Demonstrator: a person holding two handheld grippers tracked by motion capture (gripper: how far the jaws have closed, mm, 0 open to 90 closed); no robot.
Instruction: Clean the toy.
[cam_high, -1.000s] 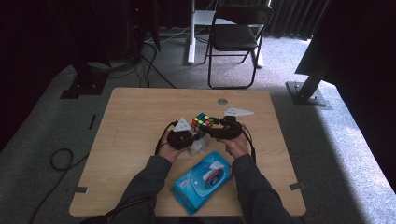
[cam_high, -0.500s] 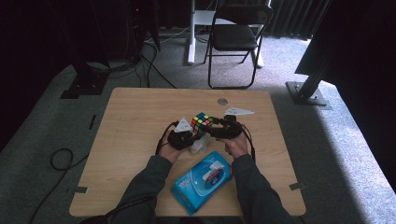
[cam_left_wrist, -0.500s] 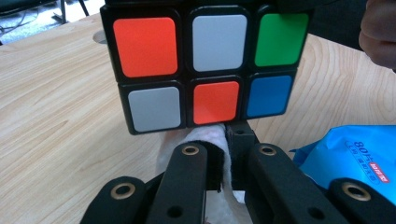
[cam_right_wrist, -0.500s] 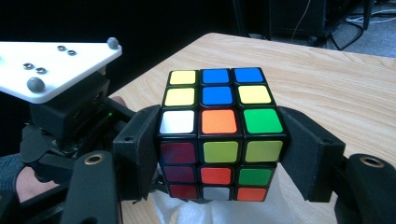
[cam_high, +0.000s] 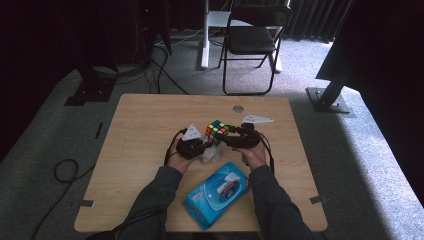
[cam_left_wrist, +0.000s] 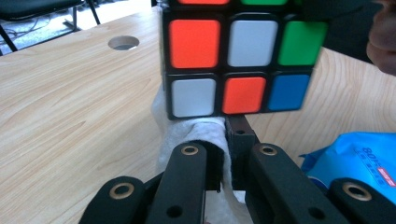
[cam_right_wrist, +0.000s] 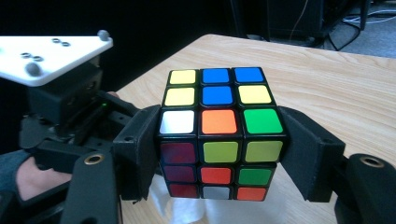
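One cube (cam_right_wrist: 222, 147), one wipe (cam_left_wrist: 196, 135), two grippers

Recording studio or lab: black curtains (cam_high: 45, 30), metal rig stands (cam_high: 334, 75), trailing floor cables (cam_high: 62, 172).

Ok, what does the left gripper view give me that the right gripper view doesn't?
Left gripper view alone: the white wipe pinched in the left gripper, touching the cube's underside, the blue wipes pack and the table hole.
Right gripper view alone: the right gripper clamped on the cube's sides.
Both: the Rubik's cube and wooden table.
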